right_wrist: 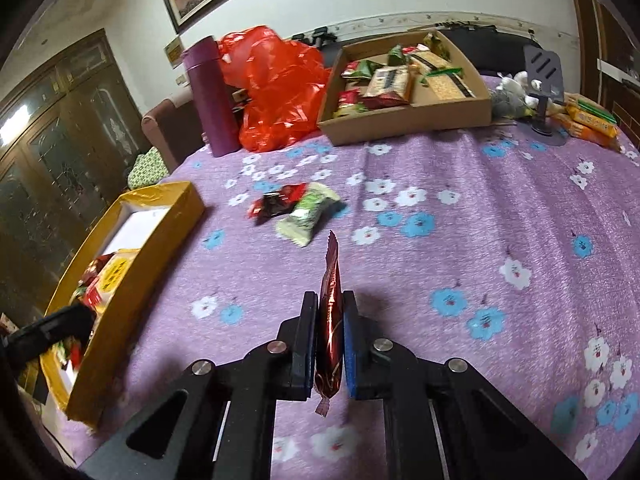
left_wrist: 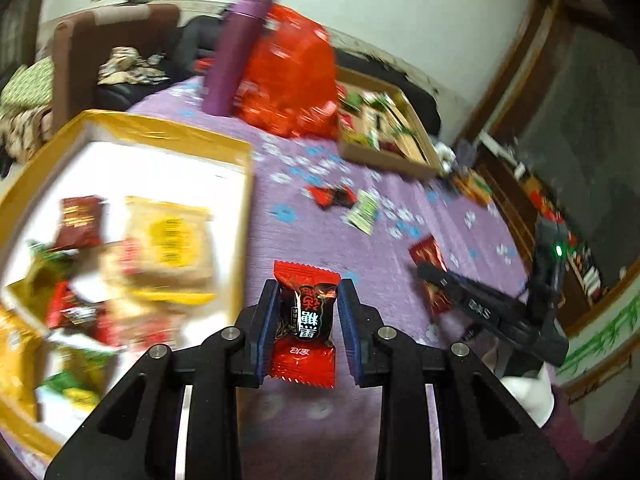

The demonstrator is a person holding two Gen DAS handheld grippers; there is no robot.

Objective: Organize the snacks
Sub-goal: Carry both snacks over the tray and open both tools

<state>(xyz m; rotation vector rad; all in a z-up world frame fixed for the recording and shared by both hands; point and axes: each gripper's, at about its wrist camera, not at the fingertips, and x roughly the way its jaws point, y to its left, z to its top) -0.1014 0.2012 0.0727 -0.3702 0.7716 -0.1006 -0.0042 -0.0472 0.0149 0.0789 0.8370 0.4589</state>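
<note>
My left gripper point(left_wrist: 307, 292) is shut on a red-and-black candy packet point(left_wrist: 306, 312), held above the purple floral tablecloth just right of the yellow box point(left_wrist: 168, 130), which holds several snack packets. My right gripper point(right_wrist: 330, 300) is shut on a dark red snack packet point(right_wrist: 330, 320), held edge-on above the cloth; it also shows in the left wrist view point(left_wrist: 430, 276) with the packet point(left_wrist: 426, 252). A red-black candy point(right_wrist: 276, 202) and a green-white packet point(right_wrist: 308, 214) lie loose mid-table. The left gripper's body point(right_wrist: 48, 330) shows over the yellow box point(right_wrist: 160, 228).
A brown cardboard tray point(right_wrist: 404, 118) with several snacks stands at the back. A purple bottle point(right_wrist: 210, 96) and a red plastic bag point(right_wrist: 276, 84) stand to its left. A phone stand point(right_wrist: 542, 80) and orange packets point(right_wrist: 588, 120) are at the far right.
</note>
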